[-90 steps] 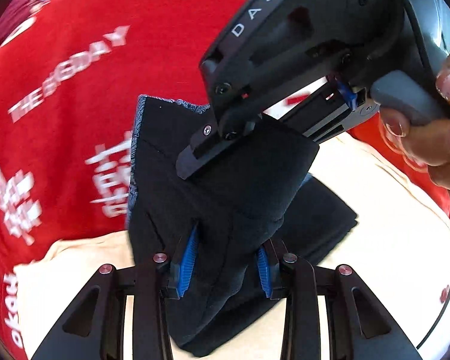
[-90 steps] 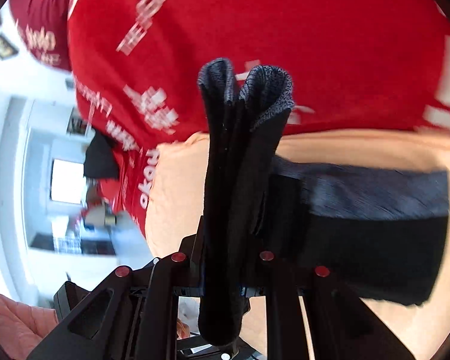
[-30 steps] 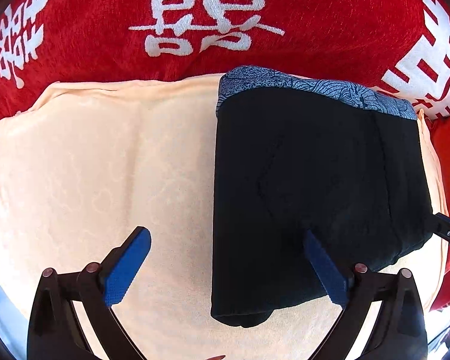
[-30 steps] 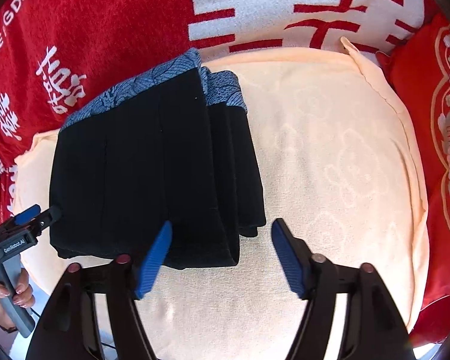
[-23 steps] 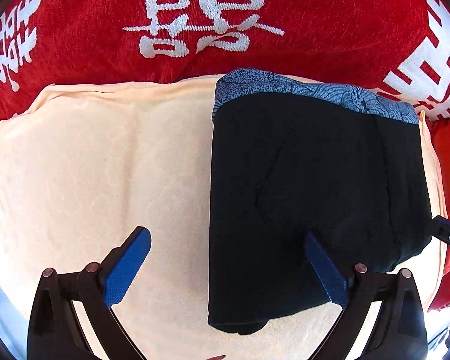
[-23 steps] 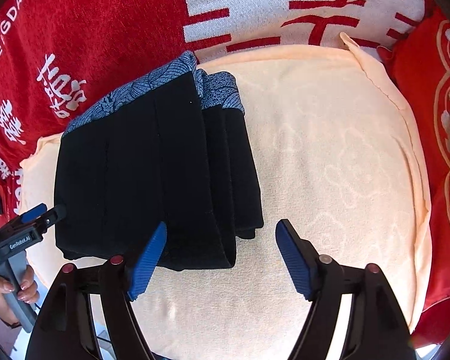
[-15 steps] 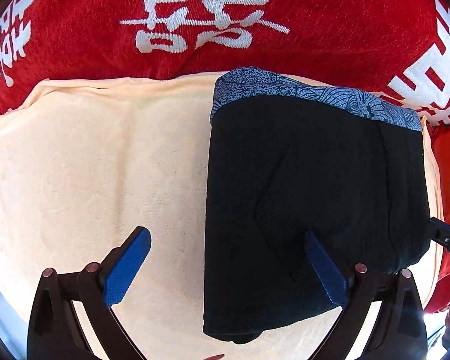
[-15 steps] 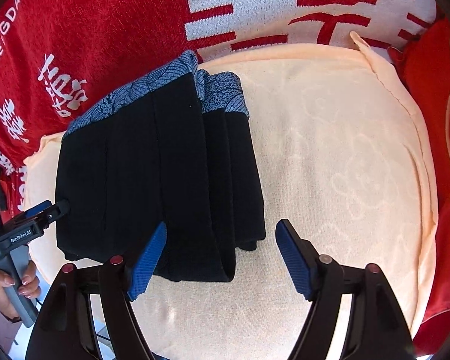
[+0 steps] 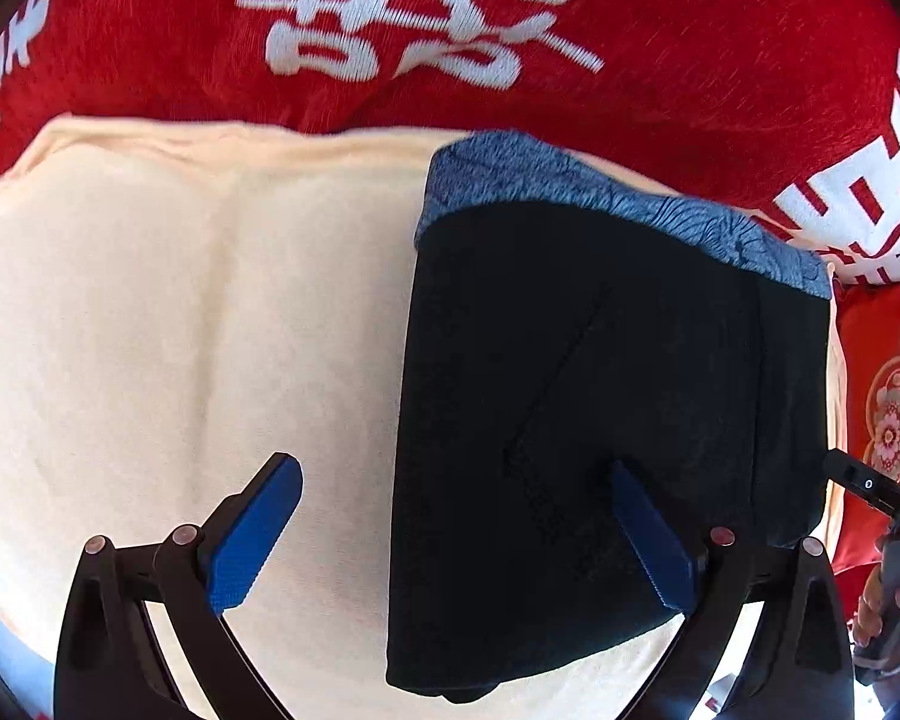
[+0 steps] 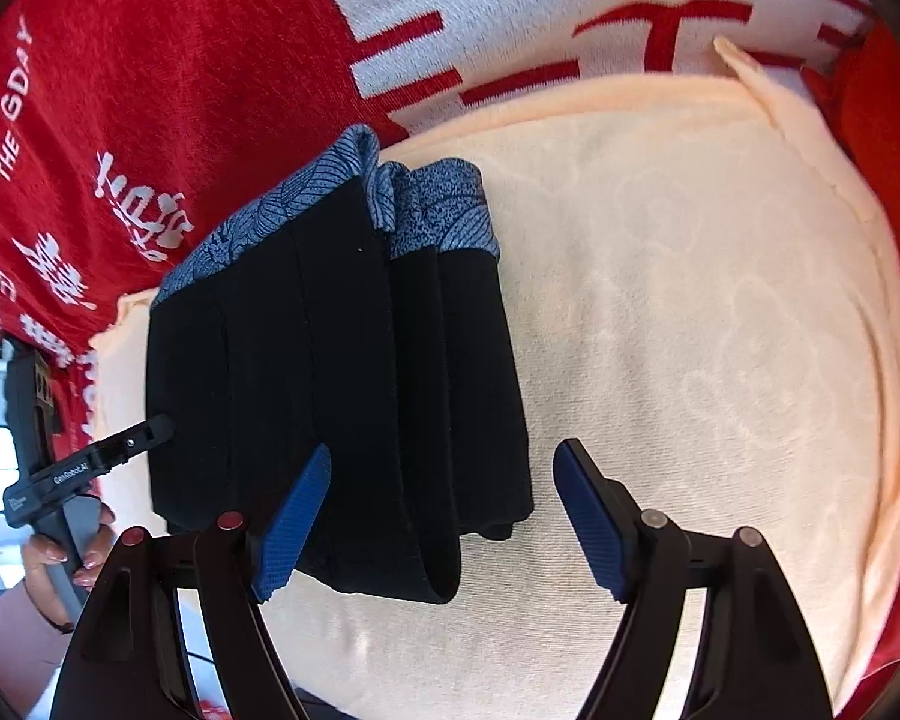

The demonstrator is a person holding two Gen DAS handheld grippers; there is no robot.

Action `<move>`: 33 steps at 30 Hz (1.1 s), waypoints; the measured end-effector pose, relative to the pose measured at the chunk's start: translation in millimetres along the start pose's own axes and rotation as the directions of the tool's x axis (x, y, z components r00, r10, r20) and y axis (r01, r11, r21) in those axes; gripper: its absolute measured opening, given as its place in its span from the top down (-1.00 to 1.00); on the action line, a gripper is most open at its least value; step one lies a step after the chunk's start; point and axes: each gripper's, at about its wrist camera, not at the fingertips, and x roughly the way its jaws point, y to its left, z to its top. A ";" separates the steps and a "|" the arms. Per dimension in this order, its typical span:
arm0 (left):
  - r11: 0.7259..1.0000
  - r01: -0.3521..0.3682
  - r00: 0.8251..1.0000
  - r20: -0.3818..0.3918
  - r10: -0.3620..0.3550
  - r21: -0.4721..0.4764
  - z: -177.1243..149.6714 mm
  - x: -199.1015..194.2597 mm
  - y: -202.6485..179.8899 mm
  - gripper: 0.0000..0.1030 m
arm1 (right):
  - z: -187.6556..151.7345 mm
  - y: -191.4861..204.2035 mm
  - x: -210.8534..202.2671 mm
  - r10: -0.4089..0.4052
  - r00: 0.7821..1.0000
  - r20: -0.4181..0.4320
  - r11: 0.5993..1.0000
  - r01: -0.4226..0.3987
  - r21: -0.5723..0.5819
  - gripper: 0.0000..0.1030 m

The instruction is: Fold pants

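Pants (image 9: 600,420) lie folded into a compact black stack on the cream towel (image 9: 150,330), blue patterned waistband at the far edge, red blanket (image 9: 630,30) beyond. Your left gripper (image 9: 456,531) hangs spread wide above the stack's left edge, holding nothing: one pad over bare towel, the other over the black cloth. Your right gripper (image 10: 444,522) is also spread and empty, straddling the stack's right edge, its left pad over the cloth and its right pad over towel.

The fold looks essentially done, so the risk from here is undoing it. If you drop either gripper with a pad over the cloth, that pad could snag the top layer and drag it off square. On the right, the layers are stepped, not flush, and the near corner curls open; a careless brush there could peel the stack apart. The towel is soft and may slide if you push sideways.

Each view fills gaps in the other. The left wrist view shows the stack's clean left fold and a diagonal pocket seam, with the right gripper's tip (image 9: 858,483) only peeking in at the far right. The right wrist view shows the stepped layers, the double waistband, the looped near edge, and your hand (image 10: 60,546) on the left gripper's handle.
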 end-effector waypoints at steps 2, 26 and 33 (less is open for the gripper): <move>1.000 0.021 1.000 0.010 -0.021 -0.003 4.7 -2.5 0.5 -0.97 | 0.3 -5.3 2.5 0.039 0.999 -0.004 0.999 -0.039 0.019 -0.55; 0.932 0.356 0.926 -0.162 -0.341 0.074 40.8 53.4 9.2 -0.97 | 28.0 -63.9 32.5 0.401 0.905 -0.141 0.916 -0.398 0.050 -0.55; 0.941 0.324 0.945 -0.088 -0.316 0.101 38.7 56.4 -2.6 -0.98 | 46.4 -67.4 50.3 0.483 0.864 -0.142 0.875 -0.471 0.110 -0.46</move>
